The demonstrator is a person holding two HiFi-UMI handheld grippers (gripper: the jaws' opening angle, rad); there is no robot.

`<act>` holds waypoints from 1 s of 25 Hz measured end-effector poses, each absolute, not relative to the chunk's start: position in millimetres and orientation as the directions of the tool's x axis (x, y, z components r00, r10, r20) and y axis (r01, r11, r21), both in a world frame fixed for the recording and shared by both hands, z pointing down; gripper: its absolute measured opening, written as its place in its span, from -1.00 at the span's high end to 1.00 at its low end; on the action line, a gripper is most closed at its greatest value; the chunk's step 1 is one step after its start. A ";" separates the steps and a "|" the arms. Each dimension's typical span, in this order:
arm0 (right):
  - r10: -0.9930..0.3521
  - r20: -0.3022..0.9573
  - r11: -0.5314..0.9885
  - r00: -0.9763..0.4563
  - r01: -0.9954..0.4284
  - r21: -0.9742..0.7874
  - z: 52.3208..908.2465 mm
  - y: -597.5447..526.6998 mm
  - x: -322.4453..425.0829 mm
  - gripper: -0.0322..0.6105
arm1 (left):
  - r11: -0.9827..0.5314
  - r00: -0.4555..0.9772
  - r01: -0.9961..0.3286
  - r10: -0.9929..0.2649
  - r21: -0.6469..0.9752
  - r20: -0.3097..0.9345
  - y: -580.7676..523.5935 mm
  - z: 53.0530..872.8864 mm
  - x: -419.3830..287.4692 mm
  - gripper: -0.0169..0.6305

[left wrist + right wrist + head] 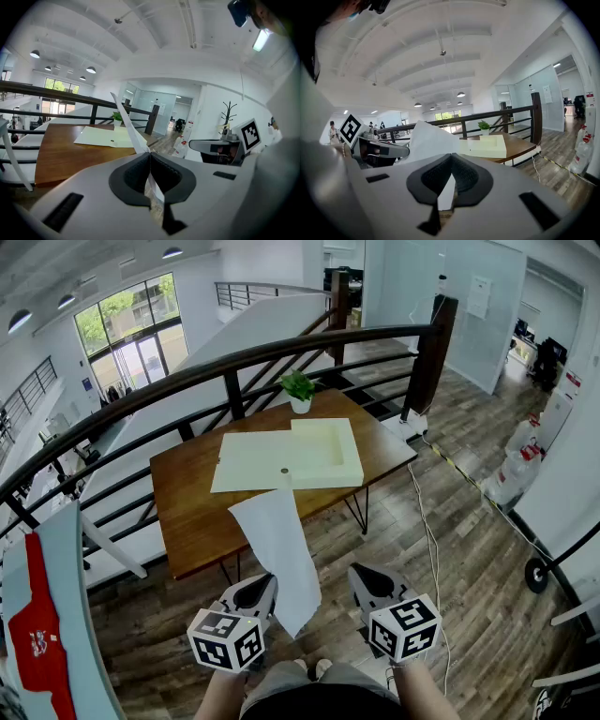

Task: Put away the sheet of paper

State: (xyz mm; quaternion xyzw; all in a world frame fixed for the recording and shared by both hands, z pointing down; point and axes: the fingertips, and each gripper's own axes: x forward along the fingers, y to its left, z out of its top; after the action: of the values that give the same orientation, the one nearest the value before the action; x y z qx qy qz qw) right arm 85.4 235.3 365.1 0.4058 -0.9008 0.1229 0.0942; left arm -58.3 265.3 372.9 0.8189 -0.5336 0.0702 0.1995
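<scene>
Left gripper [149, 153]: jaws closed tight on the sheet of paper [279, 540], pinching it close to its near end, low in front of the person. Right gripper [451, 154]: jaws together, just beside the sheet on its right; the head view shows floor between them, so it looks to be holding nothing. The sheet's long axis runs straight away from the left gripper, its near corner hanging between the two grippers and its far end rising over the near edge of the wooden table [187, 512]. Beyond that, on the tabletop, lies a flat cream folder [248, 465] with a shallow cream tray [330, 451] at its right. Judgement: the sheet already points at both, so the left hand carries it forward, with the right nearer the tray.
</scene>
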 end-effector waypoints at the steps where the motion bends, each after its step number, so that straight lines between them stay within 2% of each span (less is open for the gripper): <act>1: -0.709 0.270 0.639 -0.652 -0.755 -0.145 365.1 236.2 86.0 0.81 | -0.359 0.427 -0.900 -0.842 0.246 0.330 266.4 371.6 -55.8 0.88; 13: -0.701 0.283 0.637 -0.655 -0.753 -0.166 374.8 247.6 84.0 0.82 | -0.378 0.444 -0.892 -0.835 0.246 0.327 264.1 375.8 -53.6 0.88; 19: -0.714 0.244 0.618 -0.656 -0.754 -0.220 374.4 248.6 80.1 0.81 | -0.397 0.464 -0.882 -0.828 0.255 0.315 262.0 375.7 -59.3 0.88; 25: -0.722 0.275 0.598 -0.635 -0.773 -0.214 382.7 245.5 61.3 0.81 | -0.452 0.518 -0.852 -0.800 0.264 0.303 255.9 374.8 -64.4 0.88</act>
State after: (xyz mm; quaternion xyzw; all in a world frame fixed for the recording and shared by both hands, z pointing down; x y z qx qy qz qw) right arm 61.3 245.5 382.7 0.4197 -0.8902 0.1580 0.0800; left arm -64.4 255.9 374.8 0.8493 -0.4864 0.0672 0.1940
